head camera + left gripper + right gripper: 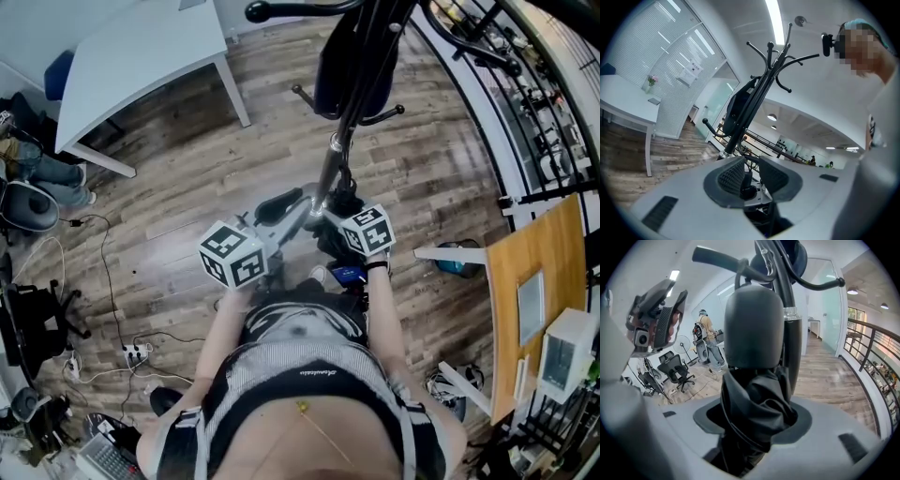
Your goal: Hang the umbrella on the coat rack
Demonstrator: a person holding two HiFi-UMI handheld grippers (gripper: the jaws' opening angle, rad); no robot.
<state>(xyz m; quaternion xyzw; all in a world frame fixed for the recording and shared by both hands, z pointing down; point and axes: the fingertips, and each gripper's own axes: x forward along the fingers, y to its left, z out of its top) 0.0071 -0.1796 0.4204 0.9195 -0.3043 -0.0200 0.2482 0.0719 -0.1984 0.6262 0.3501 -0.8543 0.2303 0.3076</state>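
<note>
Right claw point(754, 417) pinching folded black umbrella point(754, 390) around its bunched fabric. Grey handle point(752, 329) sticks up past jaws, just beside coat rack point(791, 341) pole. Left claw point(752, 176) level, jaws a little spread, ribbed pads point(732, 174) bare, aimed at rack's hooks point(787, 61). Dark bag point(738, 105) hangs on rack. Wooden floor point(187, 178) below.
</note>
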